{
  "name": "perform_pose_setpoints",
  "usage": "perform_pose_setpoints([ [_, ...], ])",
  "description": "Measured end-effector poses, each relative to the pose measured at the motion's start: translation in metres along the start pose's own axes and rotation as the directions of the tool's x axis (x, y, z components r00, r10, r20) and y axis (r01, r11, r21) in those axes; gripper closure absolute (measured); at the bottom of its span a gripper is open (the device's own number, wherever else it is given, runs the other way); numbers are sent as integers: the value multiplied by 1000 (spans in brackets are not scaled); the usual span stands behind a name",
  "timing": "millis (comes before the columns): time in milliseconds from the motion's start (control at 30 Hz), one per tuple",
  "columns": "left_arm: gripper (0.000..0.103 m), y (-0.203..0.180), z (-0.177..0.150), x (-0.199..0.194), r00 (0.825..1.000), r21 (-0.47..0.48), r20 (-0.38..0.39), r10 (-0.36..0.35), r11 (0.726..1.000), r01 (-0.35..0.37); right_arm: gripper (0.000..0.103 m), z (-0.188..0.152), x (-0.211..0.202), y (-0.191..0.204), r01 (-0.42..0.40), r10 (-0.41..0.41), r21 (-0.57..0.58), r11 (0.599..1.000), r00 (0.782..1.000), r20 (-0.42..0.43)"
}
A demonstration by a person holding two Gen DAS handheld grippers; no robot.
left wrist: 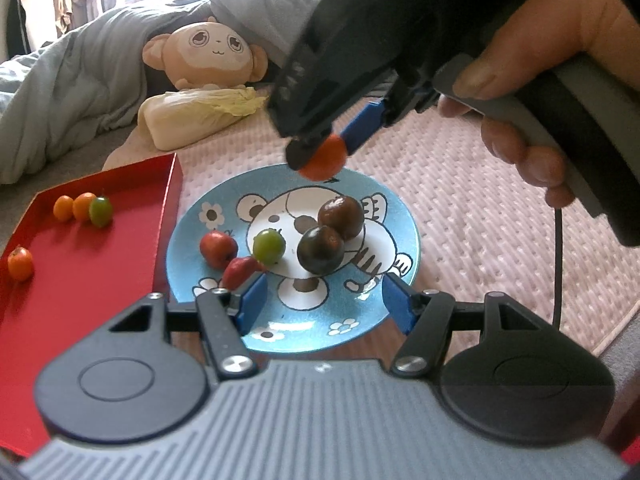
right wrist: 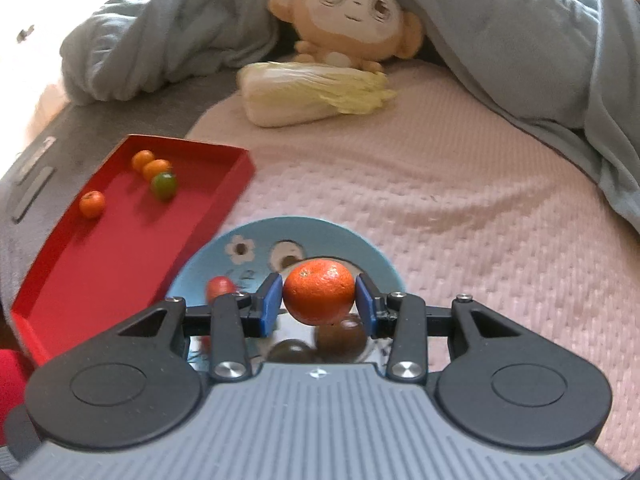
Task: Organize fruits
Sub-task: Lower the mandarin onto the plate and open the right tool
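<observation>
My right gripper is shut on a small orange and holds it above the far edge of the blue cartoon plate; the orange also shows in the left wrist view. My left gripper is open and empty over the plate's near edge. On the plate lie two dark brown fruits, a green fruit and two red fruits. The red tray to the left holds three small oranges and a green fruit.
A plush monkey, a toy cabbage and a grey-blue blanket lie at the back of the pink mat. The right gripper's cable hangs to the right of the plate.
</observation>
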State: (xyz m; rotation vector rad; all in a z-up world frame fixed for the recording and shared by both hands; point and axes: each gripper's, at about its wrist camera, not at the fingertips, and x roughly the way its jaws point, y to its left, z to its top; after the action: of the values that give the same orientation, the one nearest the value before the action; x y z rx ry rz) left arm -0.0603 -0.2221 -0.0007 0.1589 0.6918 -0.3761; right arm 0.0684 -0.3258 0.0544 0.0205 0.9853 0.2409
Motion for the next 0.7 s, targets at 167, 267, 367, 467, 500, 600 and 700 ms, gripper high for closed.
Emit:
perform_pose_setpoints([
  [167,37,4,0,-1,1000,-11,4,-1,1000,1,57,6,7,-6,-7,7,32,999,1000,0],
  [267,37,6,0,-2,1000,-14,5,1,1000,-1,57,10,12,2,-11,11,12,1000,1000,-8],
  [367,37,9,0,-5,1000,-15,9,2,1000,-2,57,13,18,8,-3,3,1,1000,1000,-15],
  [467,37,13,0,-8,1000,-18,14,3,1000,-3,57,15,22,10,9,-9,-2,1000,1000,-21],
  [500,37,14,0,-9,1000,-19,16,5,1000,-5,57,15,23,11,13,-13,-2,1000,1000,-23],
  [600,37,20,1,-12,1000,-28,21,9,1000,-9,57,14,27,13,21,-21,-6,1000,999,-32],
  [700,37,25,1,-14,1000,-37,24,14,999,-13,57,14,30,14,27,-27,-6,1000,999,-37],
])
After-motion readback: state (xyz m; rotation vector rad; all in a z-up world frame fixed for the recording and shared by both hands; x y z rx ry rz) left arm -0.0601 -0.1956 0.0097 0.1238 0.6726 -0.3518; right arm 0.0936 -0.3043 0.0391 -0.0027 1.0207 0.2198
